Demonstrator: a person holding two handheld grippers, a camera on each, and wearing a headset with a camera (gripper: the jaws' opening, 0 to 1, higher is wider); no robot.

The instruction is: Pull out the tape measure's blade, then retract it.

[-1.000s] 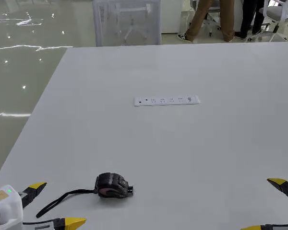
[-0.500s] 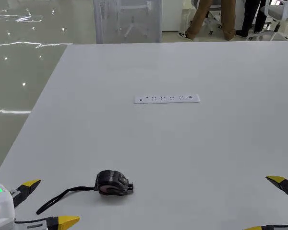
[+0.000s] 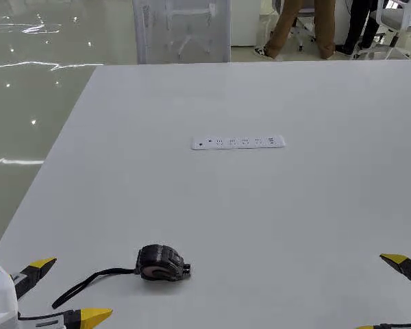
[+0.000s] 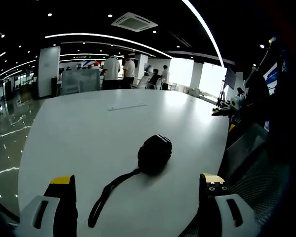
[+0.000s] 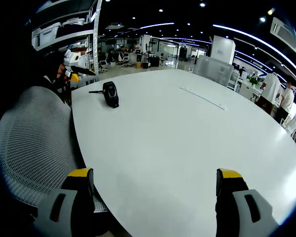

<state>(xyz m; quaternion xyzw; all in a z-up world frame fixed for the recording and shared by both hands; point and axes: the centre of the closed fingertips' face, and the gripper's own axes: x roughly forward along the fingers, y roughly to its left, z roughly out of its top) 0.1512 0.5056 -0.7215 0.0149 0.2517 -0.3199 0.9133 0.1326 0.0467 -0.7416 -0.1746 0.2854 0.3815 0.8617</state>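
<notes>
A black tape measure [image 3: 160,263] lies on the white table [image 3: 246,205] near its front edge, its black wrist strap [image 3: 89,284] trailing to the left. No blade is out. My left gripper [image 3: 60,290] stands open at the bottom left, its yellow-tipped fingers on either side of the strap's end. In the left gripper view the tape measure [image 4: 154,153] sits ahead of the left gripper [image 4: 138,181], apart from it. My right gripper [image 3: 394,291] is open at the bottom right, far from the tape measure [image 5: 110,94]; the right gripper [image 5: 155,178] holds nothing.
A white power strip [image 3: 238,142] lies mid-table. A mesh chair back [image 5: 34,148] is close to the table's near edge. Beyond the far edge stand people [image 3: 301,27] and office chairs [image 3: 185,31] on a glossy floor.
The left gripper has drawn back slightly toward the bottom-left corner. The tape measure and the right gripper have stayed in place.
</notes>
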